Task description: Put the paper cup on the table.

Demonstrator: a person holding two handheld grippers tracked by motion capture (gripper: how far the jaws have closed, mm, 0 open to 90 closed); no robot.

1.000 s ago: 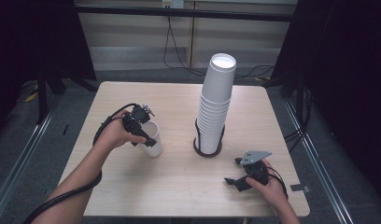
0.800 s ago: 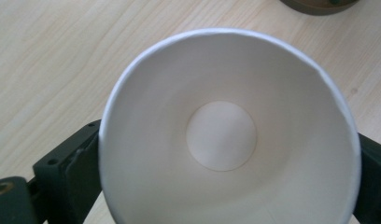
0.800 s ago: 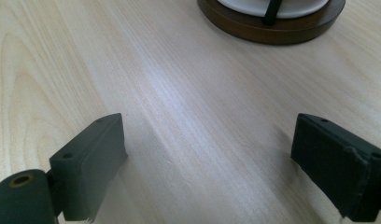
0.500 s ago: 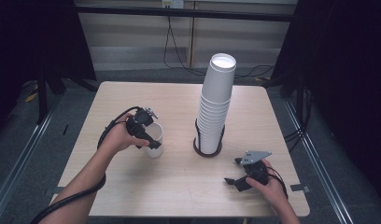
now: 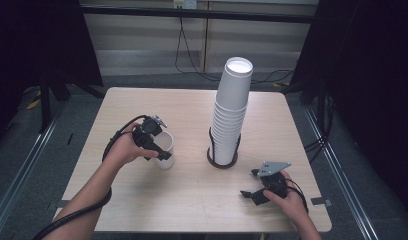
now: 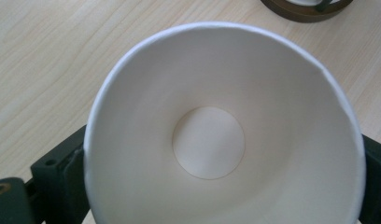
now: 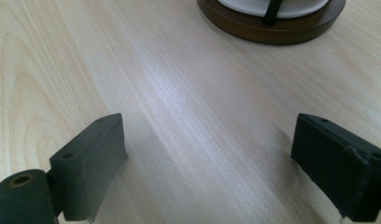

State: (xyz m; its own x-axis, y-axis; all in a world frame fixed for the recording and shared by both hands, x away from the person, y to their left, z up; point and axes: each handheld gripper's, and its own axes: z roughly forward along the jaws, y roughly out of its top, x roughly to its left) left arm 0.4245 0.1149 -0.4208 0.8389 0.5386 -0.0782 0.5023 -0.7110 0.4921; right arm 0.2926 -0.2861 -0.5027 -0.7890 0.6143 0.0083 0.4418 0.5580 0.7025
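Your left tool (image 5: 157, 145) grips a white paper cup (image 5: 164, 149) on the counter (image 5: 192, 200), left of the cup stack (image 5: 231, 112); your right tool (image 5: 254, 187) rests near the front edge, jaws wide.

The paper cup (image 6: 221, 135) hides most of the left tool's (image 6: 216, 186) jaws.

Lab-like recording booth, black curtains (image 5: 37, 40), lone wooden table (image 5: 192, 200), trailing cables (image 5: 184, 50)
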